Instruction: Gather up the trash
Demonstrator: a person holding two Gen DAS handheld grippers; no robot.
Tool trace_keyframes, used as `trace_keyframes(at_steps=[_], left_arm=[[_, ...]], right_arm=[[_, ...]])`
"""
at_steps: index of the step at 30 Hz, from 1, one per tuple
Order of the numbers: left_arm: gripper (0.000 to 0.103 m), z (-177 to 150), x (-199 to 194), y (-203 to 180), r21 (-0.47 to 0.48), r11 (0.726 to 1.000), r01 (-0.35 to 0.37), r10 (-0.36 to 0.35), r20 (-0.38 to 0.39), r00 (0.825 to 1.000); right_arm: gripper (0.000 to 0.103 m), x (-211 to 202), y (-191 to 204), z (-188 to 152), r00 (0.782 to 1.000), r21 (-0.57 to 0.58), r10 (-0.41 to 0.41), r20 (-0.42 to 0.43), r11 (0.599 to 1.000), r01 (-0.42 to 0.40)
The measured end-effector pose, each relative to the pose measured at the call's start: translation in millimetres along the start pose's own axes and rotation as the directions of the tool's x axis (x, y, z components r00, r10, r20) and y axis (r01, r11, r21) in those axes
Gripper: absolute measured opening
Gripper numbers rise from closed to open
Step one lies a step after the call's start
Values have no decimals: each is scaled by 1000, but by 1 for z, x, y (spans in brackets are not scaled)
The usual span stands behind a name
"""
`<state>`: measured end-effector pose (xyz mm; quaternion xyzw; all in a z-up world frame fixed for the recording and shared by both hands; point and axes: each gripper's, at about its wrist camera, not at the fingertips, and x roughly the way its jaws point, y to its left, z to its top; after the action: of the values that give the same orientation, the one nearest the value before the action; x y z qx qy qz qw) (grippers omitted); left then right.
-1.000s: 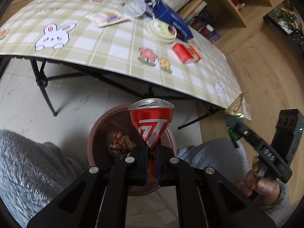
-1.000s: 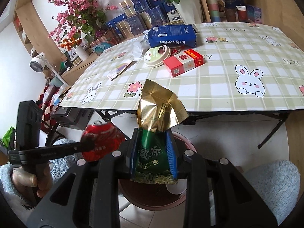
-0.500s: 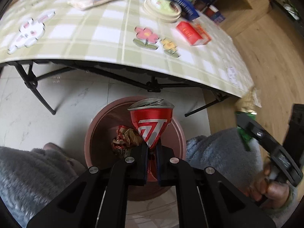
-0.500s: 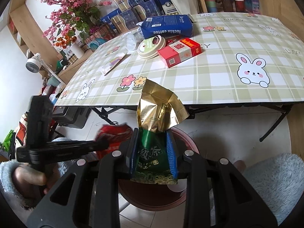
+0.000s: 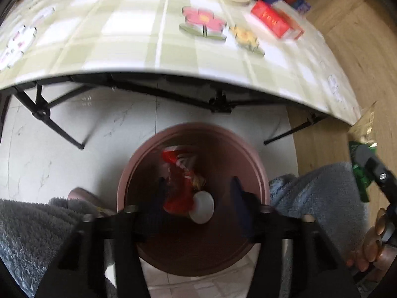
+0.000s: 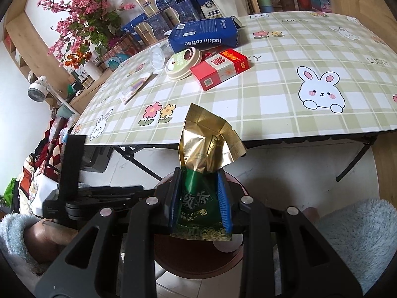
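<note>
Left gripper (image 5: 196, 198): your jaws had just been opening, nothing between them; red can (image 5: 178, 173) dropped into the bin (image 5: 258, 164).
Right gripper (image 6: 199, 198): you clamped the tea packet (image 6: 201, 198) over the bin.
Left to do: red box (image 6: 220, 68), lid (image 6: 182, 62) on table (image 6: 273, 99).

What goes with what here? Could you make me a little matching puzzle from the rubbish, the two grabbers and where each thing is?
Things:
1. red can
2. green and gold packet
3. red box
4. left gripper

Places or states:
A. lying on the checked table
B. jaws just opened, nothing between the pads
C. inside the pink bin
D. clamped in the right gripper

Pairs: 1-C, 2-D, 3-A, 4-B
</note>
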<state>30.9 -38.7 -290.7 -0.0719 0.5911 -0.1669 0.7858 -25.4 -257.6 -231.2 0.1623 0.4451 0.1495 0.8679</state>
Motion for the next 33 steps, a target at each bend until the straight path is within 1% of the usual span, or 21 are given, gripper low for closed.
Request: trace_keyframes(at_steps=[1, 2, 5, 6, 8, 11, 13, 15, 18, 21, 22, 24, 25, 26, 28, 29, 33], left_arm=[[60, 0, -5, 1, -7, 1000, -1, 1, 24, 1000], [68, 0, -11, 2, -18, 1000, -5, 6, 52, 999], [79, -2, -40, 9, -57, 998, -19, 29, 172, 985], [81, -3, -53, 12, -69, 997, -28, 42, 217, 975], [89, -6, -73, 13, -82, 995, -49, 70, 283, 956], [95, -14, -102, 13, -98, 989, -113, 142, 382, 913], [97, -18, -114, 15, -108, 984, -142, 174, 419, 891], [97, -23, -120, 14, -116, 982, -151, 187, 445, 876], [97, -26, -123, 16, -120, 981, -152, 191, 454, 870], [97, -26, -122, 18, -128, 980, -150, 192, 442, 876], [97, -28, -122, 19, -133, 980, -148, 193, 440, 877], [97, -29, -121, 22, -143, 980, -142, 191, 438, 878], [97, -29, -120, 23, -145, 980, -137, 188, 439, 879], [97, -29, -120, 24, -146, 981, -125, 178, 442, 879], [97, -30, -120, 26, -146, 983, -115, 169, 444, 880], [97, -30, -120, 26, -146, 983, -114, 168, 443, 881], [97, -30, -119, 25, -143, 983, -113, 166, 440, 883]], right_arm=[[30, 1, 0, 0, 1000, -1, 0, -2, 1000, 0], [30, 2, 0, -1, 1000, -3, 1, -6, 1000, -1], [30, 5, 2, -2, 1000, -5, 2, -18, 1000, -2], [30, 7, 3, -2, 1000, -7, 2, -23, 1000, -2], [30, 11, 5, -3, 999, -12, 3, -34, 1000, -4], [31, 16, 10, -6, 999, -30, 2, -53, 1000, -3], [31, 21, 14, -8, 998, -47, -3, -69, 999, 0], [31, 26, 17, -10, 997, -60, -8, -81, 998, 4], [31, 33, 22, -13, 995, -81, -19, -95, 997, 12], [37, 36, 27, -14, 996, -103, -14, -87, 995, 5], [42, 35, 29, -14, 997, -111, -13, -81, 994, 4], [55, 32, 34, -14, 998, -134, -14, -62, 991, 6], [67, 31, 36, -13, 999, -143, -20, -49, 990, 13], [71, 28, 38, -13, 999, -154, -29, -33, 988, 23], [75, 27, 39, -12, 999, -160, -41, -21, 986, 37], [80, 28, 38, -12, 999, -156, -49, -21, 987, 46], [91, 27, 30, -10, 996, -127, -91, -15, 988, 89]])
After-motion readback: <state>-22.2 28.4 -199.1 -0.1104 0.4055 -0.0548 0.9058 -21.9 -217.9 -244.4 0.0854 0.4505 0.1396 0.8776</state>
